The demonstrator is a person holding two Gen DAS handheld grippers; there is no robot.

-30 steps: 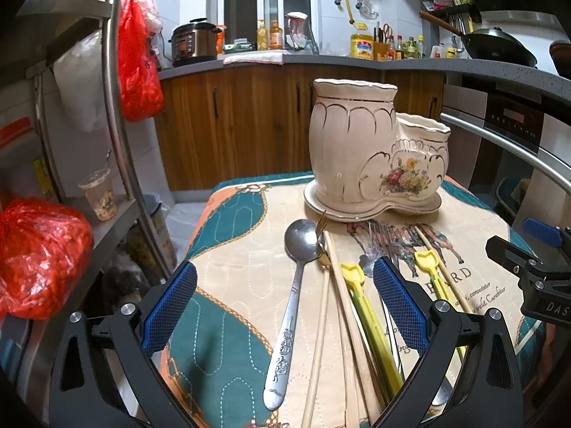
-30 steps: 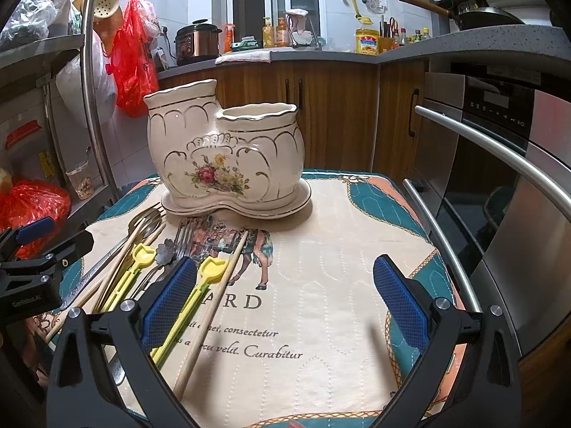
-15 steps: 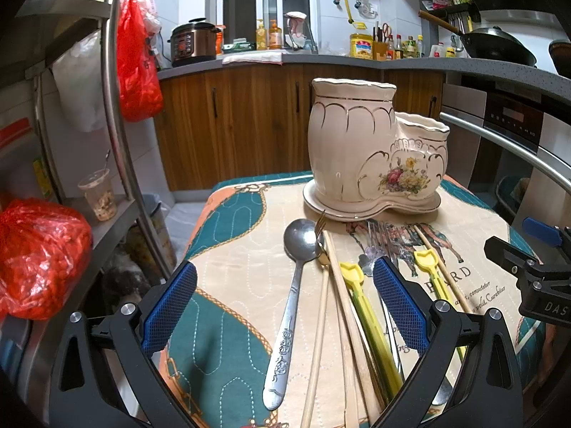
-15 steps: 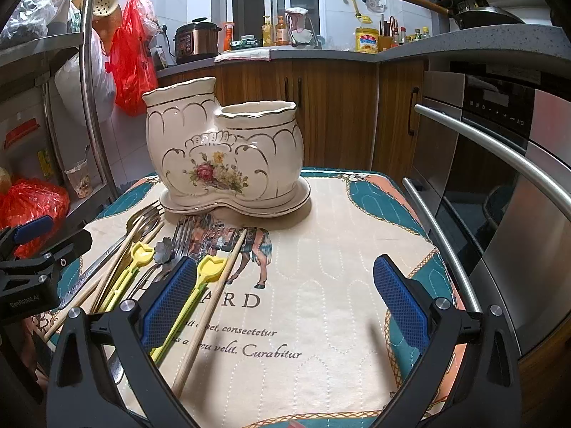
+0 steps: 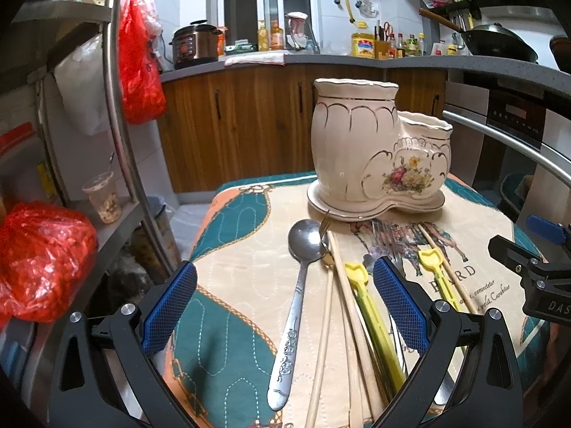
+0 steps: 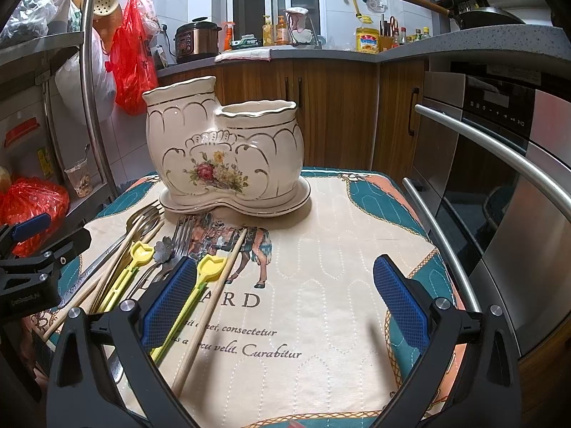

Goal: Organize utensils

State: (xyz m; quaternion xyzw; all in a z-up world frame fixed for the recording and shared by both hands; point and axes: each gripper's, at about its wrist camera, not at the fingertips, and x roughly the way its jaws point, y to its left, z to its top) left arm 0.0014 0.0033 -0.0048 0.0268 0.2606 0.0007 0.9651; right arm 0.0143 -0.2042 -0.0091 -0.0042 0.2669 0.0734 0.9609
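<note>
A cream ceramic utensil holder [image 5: 371, 157] with two cups and a flower motif stands at the far end of the mat; it also shows in the right wrist view [image 6: 228, 149]. In front of it lie a steel spoon [image 5: 298, 285], wooden chopsticks [image 5: 342, 285], yellow plastic utensils [image 5: 371, 306] and forks [image 6: 178, 246]. My left gripper [image 5: 285, 306] is open and empty, over the spoon and chopsticks. My right gripper [image 6: 282, 306] is open and empty, over the mat to the right of a yellow utensil [image 6: 192, 292] and a chopstick [image 6: 214, 299].
A patterned mat [image 6: 321, 285] covers the small table. A metal rack with red bags [image 5: 43, 256] stands on the left. An oven with a steel handle [image 6: 499, 149] is close on the right. Wooden cabinets [image 5: 249, 125] are behind.
Both grippers have moved very slightly; the holder looks a touch nearer in the right wrist view. Nothing was picked up or let go.
</note>
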